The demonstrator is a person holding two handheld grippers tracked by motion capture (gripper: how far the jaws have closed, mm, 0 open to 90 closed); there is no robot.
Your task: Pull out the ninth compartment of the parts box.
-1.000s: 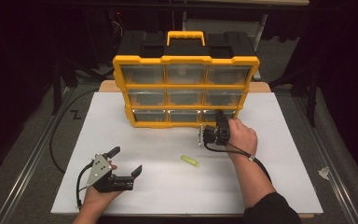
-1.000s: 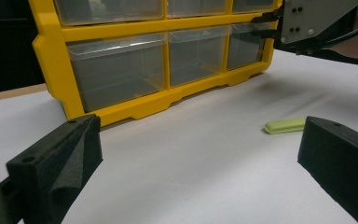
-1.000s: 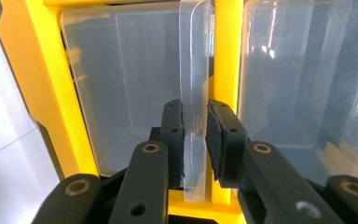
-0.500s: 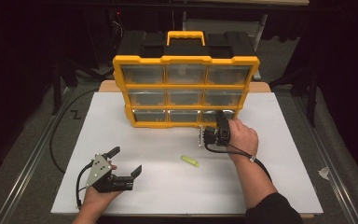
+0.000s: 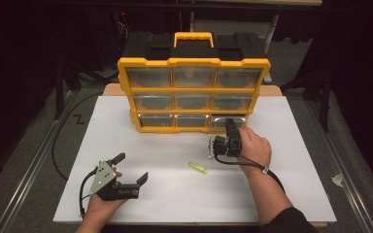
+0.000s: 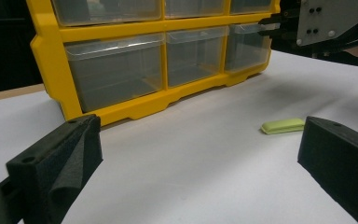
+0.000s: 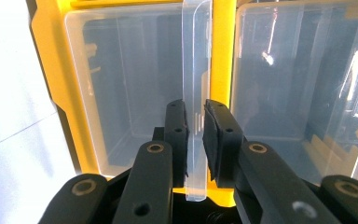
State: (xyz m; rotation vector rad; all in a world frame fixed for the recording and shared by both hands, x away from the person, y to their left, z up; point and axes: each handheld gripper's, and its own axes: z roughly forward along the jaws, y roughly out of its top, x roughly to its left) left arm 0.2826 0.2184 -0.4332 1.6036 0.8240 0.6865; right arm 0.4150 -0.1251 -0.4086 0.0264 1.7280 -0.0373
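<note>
Right tongs (image 7: 195,135) pinch the drawer tab (image 7: 196,93) between them — left tongs (image 5: 132,167) spread.

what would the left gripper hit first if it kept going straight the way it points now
Probably the yellow organizer: the open left gripper faces its bottom row of clear drawers across bare white table. The green piece lies off to one side and may be missed, though depth is hard to judge.

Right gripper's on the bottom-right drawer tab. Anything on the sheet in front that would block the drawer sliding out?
Nothing visible does. The right gripper is clamped on the clear drawer tab of the bottom-right drawer. The white sheet ahead of it is bare; the green piece lies off toward the left, apart from the path.
</note>
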